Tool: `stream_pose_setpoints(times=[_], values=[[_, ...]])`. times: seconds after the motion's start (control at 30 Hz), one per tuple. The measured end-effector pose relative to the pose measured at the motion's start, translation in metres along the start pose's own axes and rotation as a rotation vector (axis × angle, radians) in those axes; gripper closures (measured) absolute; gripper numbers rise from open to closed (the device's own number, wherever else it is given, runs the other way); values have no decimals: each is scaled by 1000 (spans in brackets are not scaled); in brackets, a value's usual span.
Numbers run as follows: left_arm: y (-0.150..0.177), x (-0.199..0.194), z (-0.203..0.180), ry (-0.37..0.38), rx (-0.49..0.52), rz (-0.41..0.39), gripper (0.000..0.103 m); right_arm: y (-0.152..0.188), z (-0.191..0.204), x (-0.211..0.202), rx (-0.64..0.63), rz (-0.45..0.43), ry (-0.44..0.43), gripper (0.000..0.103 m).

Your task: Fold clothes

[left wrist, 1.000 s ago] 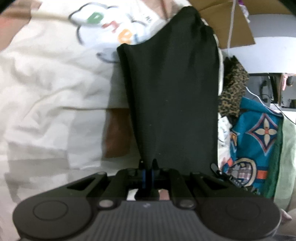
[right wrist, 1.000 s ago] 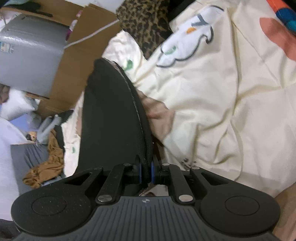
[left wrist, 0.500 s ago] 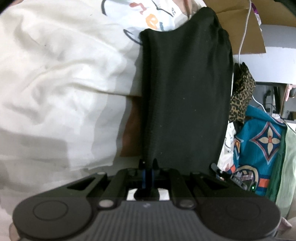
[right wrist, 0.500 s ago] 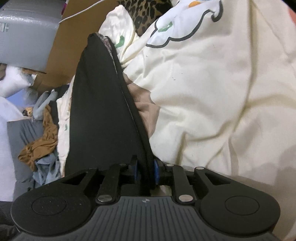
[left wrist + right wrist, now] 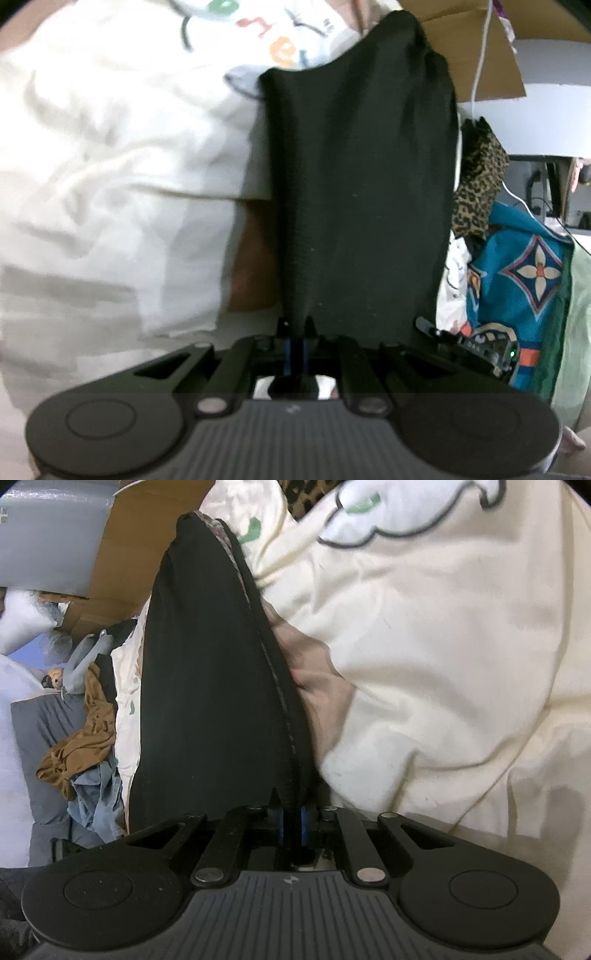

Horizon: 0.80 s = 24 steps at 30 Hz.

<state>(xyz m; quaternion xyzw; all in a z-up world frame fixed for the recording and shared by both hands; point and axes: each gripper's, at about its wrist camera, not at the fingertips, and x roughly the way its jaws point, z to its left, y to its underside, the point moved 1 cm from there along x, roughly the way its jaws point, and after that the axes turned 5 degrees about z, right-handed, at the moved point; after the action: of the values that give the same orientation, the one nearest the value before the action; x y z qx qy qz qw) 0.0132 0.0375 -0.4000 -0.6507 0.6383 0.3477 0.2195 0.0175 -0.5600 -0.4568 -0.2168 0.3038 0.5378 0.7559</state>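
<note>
- The black garment (image 5: 362,192) hangs stretched between the two tongs, in front of a person wearing a cream T-shirt (image 5: 110,177); it fills the middle of both wrist views.
- The left gripper (image 5: 295,325) has its jaws pressed together on the garment's lower edge, the cloth rising straight from the blue pads.
- The right gripper (image 5: 291,808) is closing its jaws on the garment's stitched hem, and the dark cloth runs down between the blue pads.
- No label, tag or brand shows on the black cloth; its far end folds over at the top of both views and its full shape cannot be made out.
- The T-shirt bears a cloud-shaped print with coloured letters (image 5: 280,51); in the left view the letters are blurred, partly covered by the garment, and cannot be read. In the right view only the cloud's dark outline (image 5: 399,535) and a green patch show, cut off by the frame.
- A bare forearm (image 5: 317,686) shows just beside the hem, mostly hidden by the sleeve and the cloth.
- Behind lie a leopard-print cloth (image 5: 476,184), a teal cloth with a flower pattern (image 5: 524,273), a cardboard box (image 5: 122,554) and a tan garment (image 5: 81,746) on a heap.
- A white cable (image 5: 480,55) runs over cardboard, and both its ends are out of sight.
</note>
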Motion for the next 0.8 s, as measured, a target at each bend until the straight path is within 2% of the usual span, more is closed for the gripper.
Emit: stream_pose_setpoints(times=[0.23, 0.37, 0.6, 0.8], values=[[-5, -33, -27, -35, 61, -23, 97, -17, 54, -29, -62, -36, 12, 97], [-4, -48, -45, -35, 67, -49, 97, -23, 90, -45, -109, -58, 54, 97], [-6, -79, -74, -52, 100, -73, 97, -17, 142, -75, -135, -90, 56, 97], [-4, -110, -90, -52, 142, -81, 97, -2, 170, -92, -159, -105, 68, 97]])
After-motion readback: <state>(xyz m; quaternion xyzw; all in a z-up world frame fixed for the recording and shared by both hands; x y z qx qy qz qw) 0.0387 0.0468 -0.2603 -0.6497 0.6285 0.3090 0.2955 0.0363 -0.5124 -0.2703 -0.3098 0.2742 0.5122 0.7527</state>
